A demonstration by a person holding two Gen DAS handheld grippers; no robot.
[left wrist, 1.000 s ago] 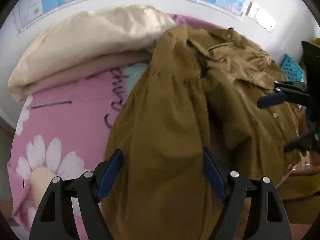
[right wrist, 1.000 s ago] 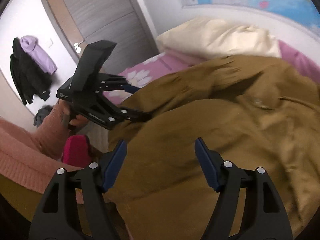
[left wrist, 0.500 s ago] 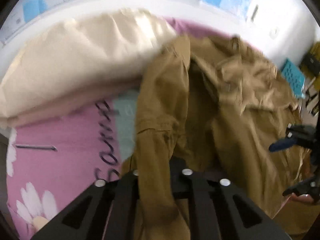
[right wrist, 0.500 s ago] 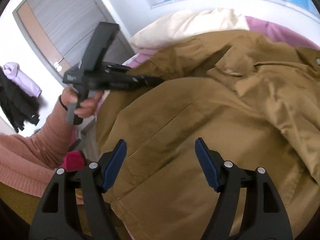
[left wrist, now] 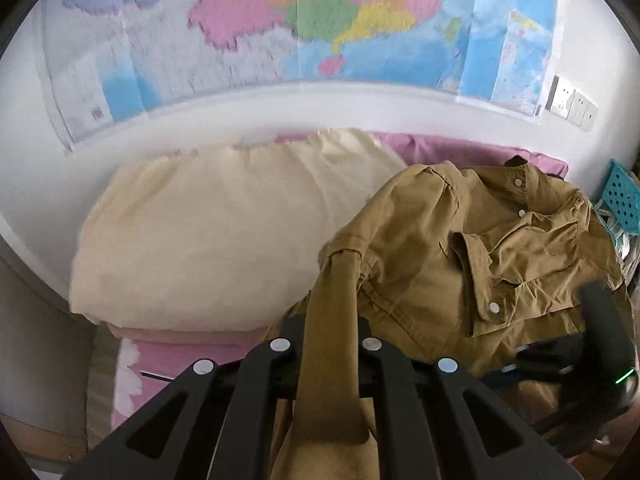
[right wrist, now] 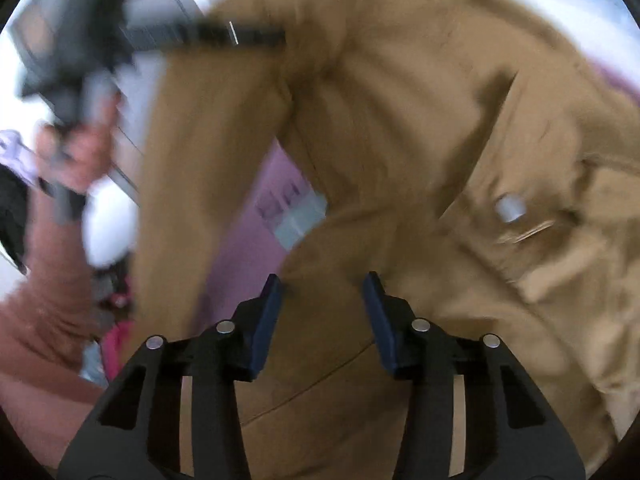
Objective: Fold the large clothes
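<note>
**A:** Where are we with the brown shirt (left wrist: 460, 248)?

**B:** It lies crumpled on the pink bed (left wrist: 472, 152), at the right of the left wrist view, against a cream pillow (left wrist: 232, 224). A wall map (left wrist: 300, 20) fills the top. Our left tool (left wrist: 328, 340), at bottom centre, is clamped tight on a sleeve (left wrist: 332, 320), which runs as a taut band from the shirt's shoulder down between the jaws.

**A:** And the right tool (right wrist: 322, 292)?

**B:** In its own blurred view it sits at bottom centre, jaws closing over a ridge of the shirt's body. Cloth lies between the blue pads (right wrist: 266, 312), but we judge they do not yet press it. At upper left the person's hand (right wrist: 76, 152) holds the left tool with the sleeve hanging from it.

**A:** How do we do this well?

**B:** We should probably pinch one layer only, keep the sleeve taut, and lay it flat across the chest without dragging the collar.
</note>
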